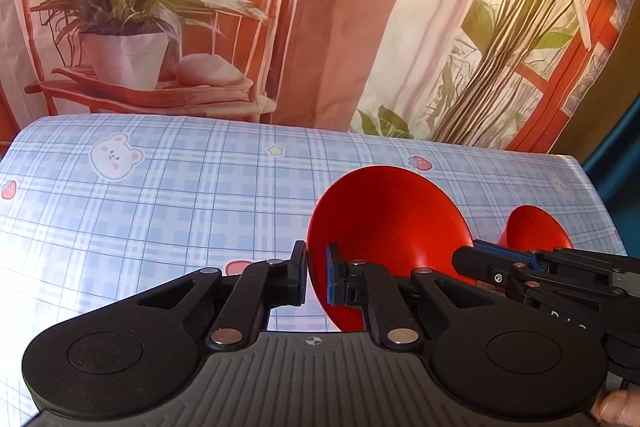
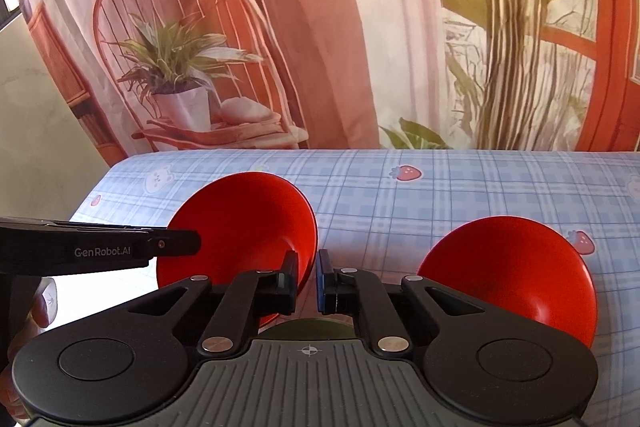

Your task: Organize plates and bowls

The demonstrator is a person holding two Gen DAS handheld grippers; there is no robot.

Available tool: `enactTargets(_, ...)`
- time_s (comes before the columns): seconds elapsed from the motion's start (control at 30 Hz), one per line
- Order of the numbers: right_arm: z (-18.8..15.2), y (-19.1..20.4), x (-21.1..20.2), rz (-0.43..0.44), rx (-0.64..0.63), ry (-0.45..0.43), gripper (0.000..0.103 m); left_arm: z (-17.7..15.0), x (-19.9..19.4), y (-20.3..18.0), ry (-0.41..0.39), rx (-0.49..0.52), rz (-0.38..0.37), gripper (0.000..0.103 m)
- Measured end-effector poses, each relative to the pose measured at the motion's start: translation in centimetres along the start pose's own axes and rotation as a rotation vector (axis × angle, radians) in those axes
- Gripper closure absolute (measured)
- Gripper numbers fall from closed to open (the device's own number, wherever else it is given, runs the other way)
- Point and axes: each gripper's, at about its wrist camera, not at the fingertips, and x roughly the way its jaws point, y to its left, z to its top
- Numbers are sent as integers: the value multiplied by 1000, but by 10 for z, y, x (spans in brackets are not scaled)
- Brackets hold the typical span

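Observation:
A red bowl (image 1: 392, 227) is held tilted above the table between both grippers. My left gripper (image 1: 317, 277) is shut on its left rim. My right gripper (image 2: 307, 283) is shut on its right rim (image 2: 308, 247); the bowl (image 2: 244, 227) fills the left of the right wrist view. The right gripper also shows in the left wrist view (image 1: 520, 267), and the left gripper in the right wrist view (image 2: 176, 241). A second red bowl (image 2: 516, 275) sits on the table to the right, also seen in the left wrist view (image 1: 536, 227). An olive-green round object (image 2: 316, 329) lies partly hidden under my right gripper.
The table (image 1: 160, 211) has a light blue plaid cloth with bear and strawberry prints. A printed backdrop (image 1: 280, 7) of a chair, plants and curtains hangs behind its far edge. The table's right edge (image 1: 592, 187) is near the second bowl.

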Motion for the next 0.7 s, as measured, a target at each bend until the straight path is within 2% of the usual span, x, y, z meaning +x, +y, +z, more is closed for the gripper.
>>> enactTargets(0.37,3,-5,-59,13,14,-89,95,-8,-48,-36,-49,56,9,93)
enactTargets(0.7,-22,-33,-121,13,61,-153,95,-34,-63,-82,-32,78,-29,93)
